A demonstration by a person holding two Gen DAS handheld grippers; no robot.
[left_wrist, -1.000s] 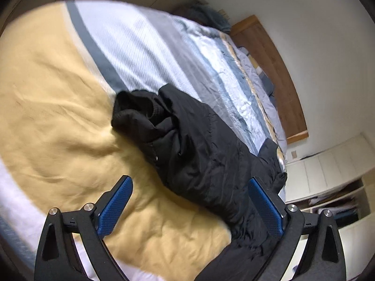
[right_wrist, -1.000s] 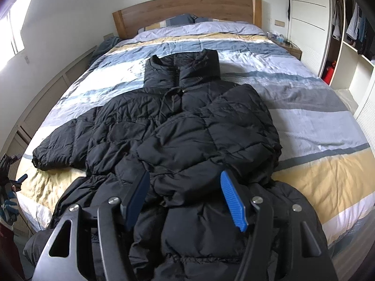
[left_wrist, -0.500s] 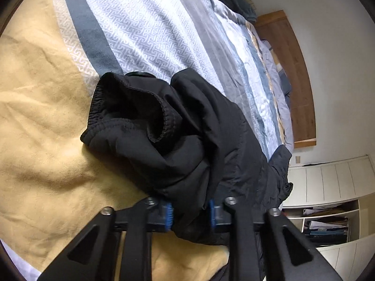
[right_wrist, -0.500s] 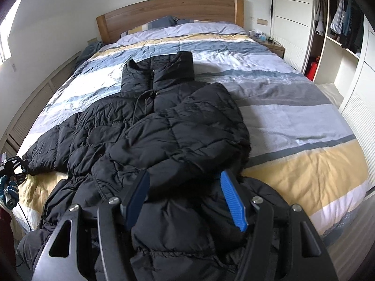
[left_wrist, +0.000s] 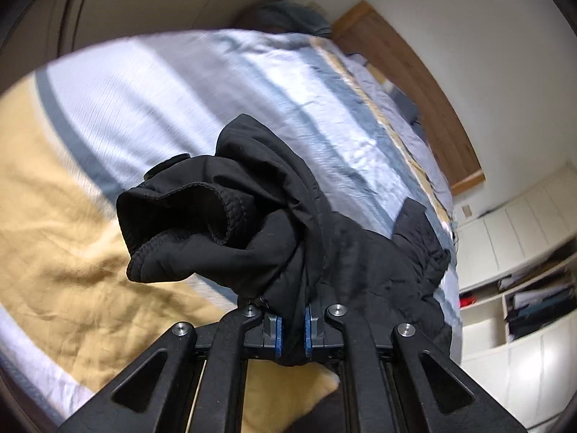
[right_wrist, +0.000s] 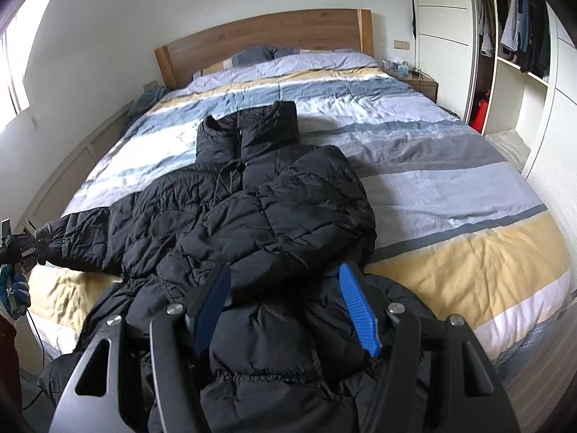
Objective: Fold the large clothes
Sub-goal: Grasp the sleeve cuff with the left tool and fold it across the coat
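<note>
The black quilted puffer jacket (right_wrist: 252, 216) lies spread on the bed w/ striped blue, grey, white & yellow duvet (right_wrist: 450, 187), collar toward the wooden headboard (right_wrist: 267, 39), hem end hanging over the foot edge nearest the right hand-held gripper (right_wrist: 285, 310).

Left hand-held gripper (left_wrist: 292, 332): blue pads pressed together on a bunch of the jacket's sleeve (left_wrist: 230, 223), fabric pinched between them. The cuff w/ ribbed inner edge sticks out ahead & to the left of the fingers, lifted off the duvet's yellow band (left_wrist: 54, 223). Rest of the jacket trails off to the right of that gripper. View is motion-blurred.

Right hand-held gripper: fingers wide apart, gripping nothing, hovering over the jacket's lower part; blue ribbed pads (right_wrist: 360, 310) sit either side of a puffy fold. Can't tell if pads touch the fabric.

In the right wrist view the left hand-held gripper shows at far left edge, sleeve stretched out toward it. Beyond the right gripper, to its right: open wardrobe w/ hanging clothes (right_wrist: 519, 36) & small wooden nightstand (right_wrist: 418, 83) beside the headboard.
</note>
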